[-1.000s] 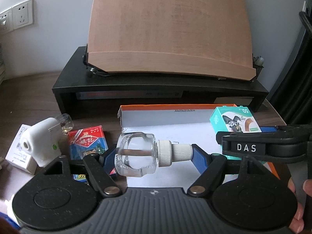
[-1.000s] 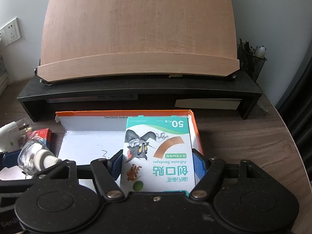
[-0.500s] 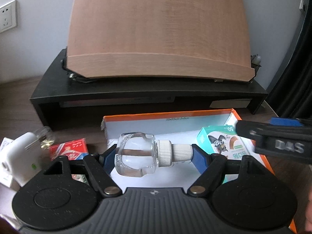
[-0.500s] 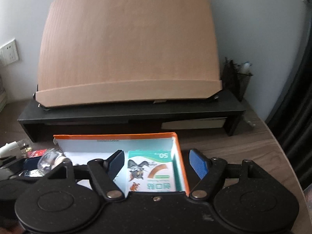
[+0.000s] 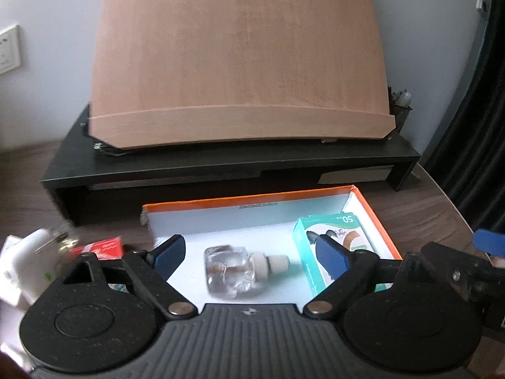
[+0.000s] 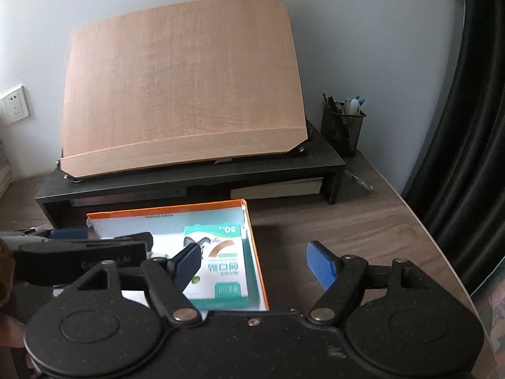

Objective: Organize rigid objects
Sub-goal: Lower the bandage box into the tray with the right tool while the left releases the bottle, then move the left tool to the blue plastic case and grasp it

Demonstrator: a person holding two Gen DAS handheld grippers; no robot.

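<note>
Lying in one box: one bottle, one carton.

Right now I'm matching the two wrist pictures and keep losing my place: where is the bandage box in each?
Left wrist: the bandage box lies at centre right, in the right end of the orange-rimmed tray, partly behind a blue finger pad.
Right wrist: the bandage box sits just left of centre, against the tray's right wall.
Shared landmark: the tilted wooden board on the black riser behind.
</note>
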